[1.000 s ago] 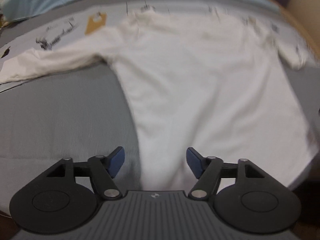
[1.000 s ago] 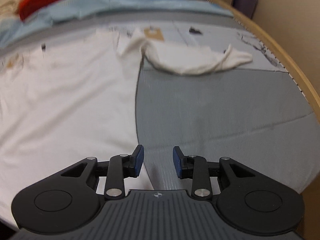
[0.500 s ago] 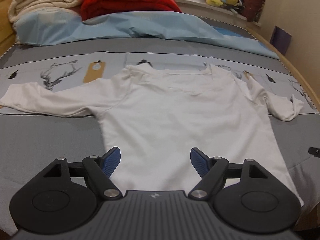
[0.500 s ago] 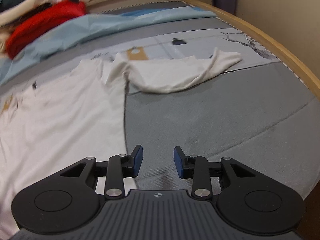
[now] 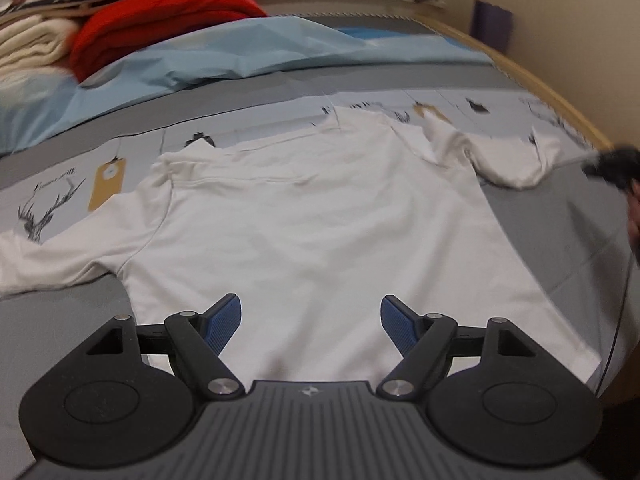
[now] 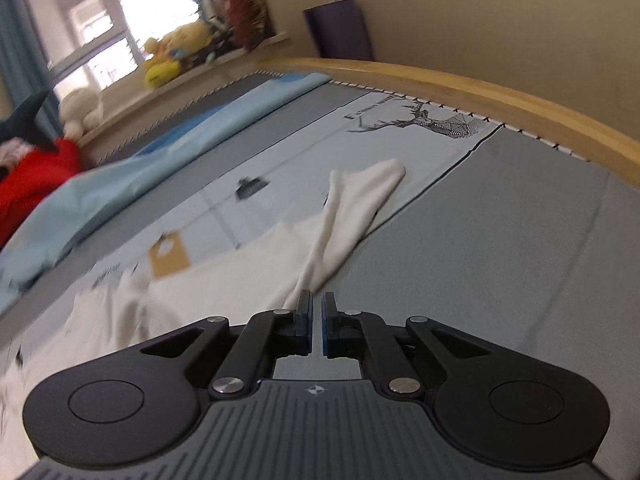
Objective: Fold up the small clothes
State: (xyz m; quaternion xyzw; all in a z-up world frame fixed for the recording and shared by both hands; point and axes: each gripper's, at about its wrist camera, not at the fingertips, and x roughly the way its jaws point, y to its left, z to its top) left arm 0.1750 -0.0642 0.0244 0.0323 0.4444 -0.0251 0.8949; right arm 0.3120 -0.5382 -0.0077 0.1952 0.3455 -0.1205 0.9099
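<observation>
A white long-sleeved shirt (image 5: 312, 208) lies flat on the grey bed cover, collar away from me. My left gripper (image 5: 310, 316) hovers open over the shirt's lower middle, with nothing between its blue pads (image 5: 224, 320). The shirt's right sleeve (image 6: 352, 208) lies folded on itself. My right gripper (image 6: 316, 304) is at that sleeve's near edge; its jaws are closing to a thin slit and the cloth runs into the fingertips. In the left wrist view the right gripper (image 5: 612, 164) shows blurred at the far right, beside the sleeve (image 5: 508, 156).
A light blue sheet (image 5: 248, 56), a red folded blanket (image 5: 160, 28) and cream bedding are piled at the head of the bed. A wooden bed rail (image 6: 480, 92) curves along the right side by the wall. Plush toys (image 6: 176, 56) sit on the windowsill.
The right gripper swung right to the folded sleeve, rolled, and went from partly open to nearly shut. The left gripper drifted over the shirt and stayed open.
</observation>
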